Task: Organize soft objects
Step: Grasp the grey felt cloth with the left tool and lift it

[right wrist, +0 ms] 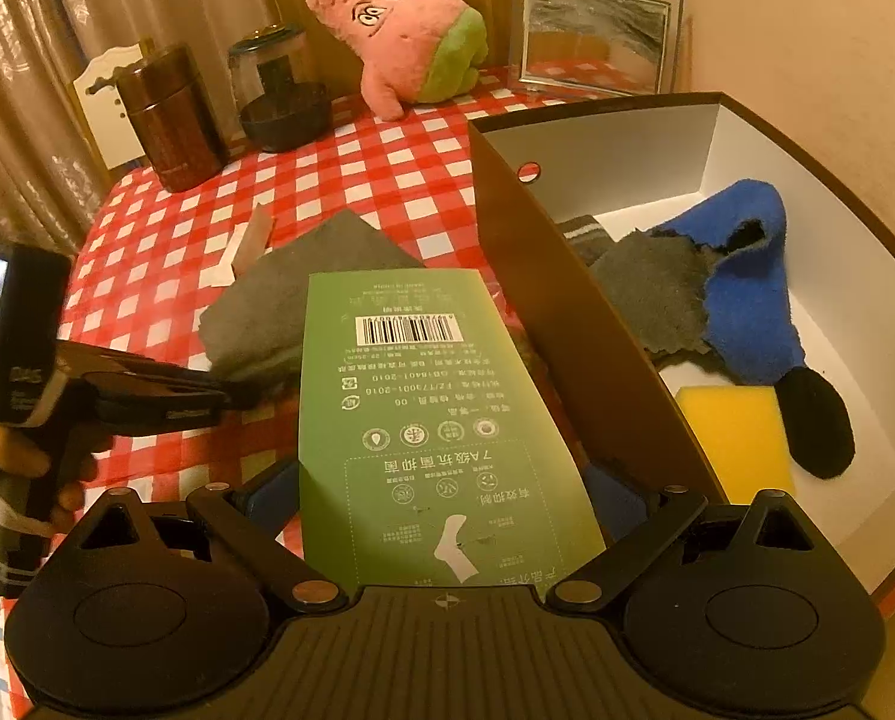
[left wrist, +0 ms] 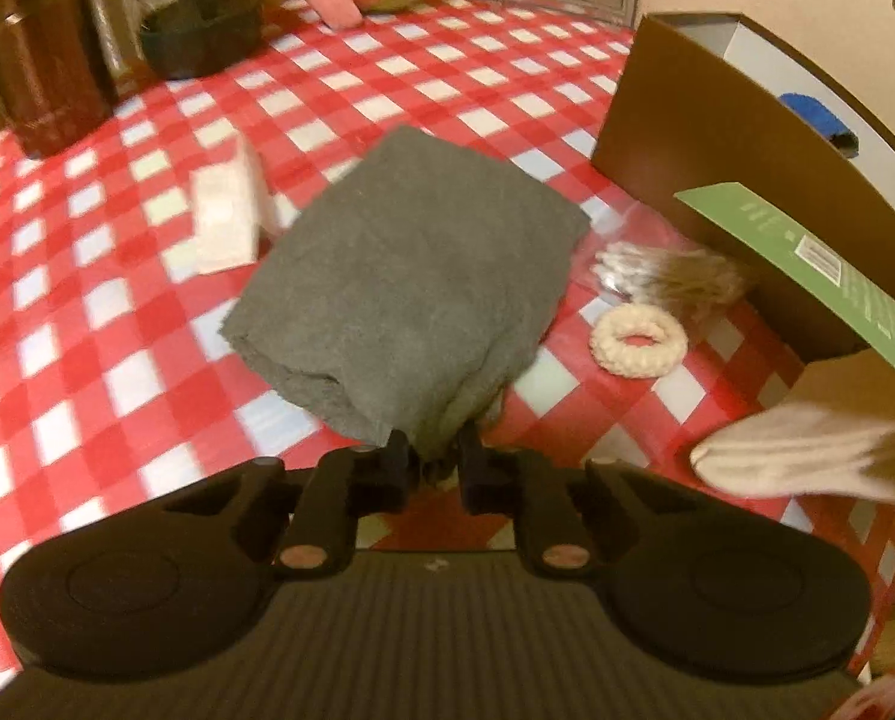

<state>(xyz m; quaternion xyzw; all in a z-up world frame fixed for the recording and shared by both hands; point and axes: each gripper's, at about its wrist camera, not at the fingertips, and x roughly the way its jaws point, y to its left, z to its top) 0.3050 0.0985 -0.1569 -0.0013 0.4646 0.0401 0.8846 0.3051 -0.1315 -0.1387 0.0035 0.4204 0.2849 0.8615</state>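
A folded grey cloth [left wrist: 411, 288] lies on the red checked tablecloth [left wrist: 87, 330]. My left gripper [left wrist: 438, 462] is shut on its near corner; in the right wrist view the left gripper [right wrist: 237, 396] comes in from the left, with a hand on its handle. My right gripper [right wrist: 444, 504] holds a pack of white socks by its green card [right wrist: 423, 420], just left of the brown box's wall [right wrist: 567, 276]. The white sock [left wrist: 795, 456] hangs below the card [left wrist: 807, 264]. Inside the box lie a blue sock [right wrist: 753, 288], a grey cloth [right wrist: 651, 294] and a yellow sponge [right wrist: 729, 432].
A cream ring scrunchie [left wrist: 639, 339] and a fluffy beige item [left wrist: 687, 282] lie between the cloth and the box [left wrist: 687, 120]. A white pad [left wrist: 225, 222] sits to the cloth's left. At the back stand a pink star plush [right wrist: 411, 48], a brown canister [right wrist: 171, 120], a black bowl [right wrist: 285, 114] and a mirror [right wrist: 597, 42].
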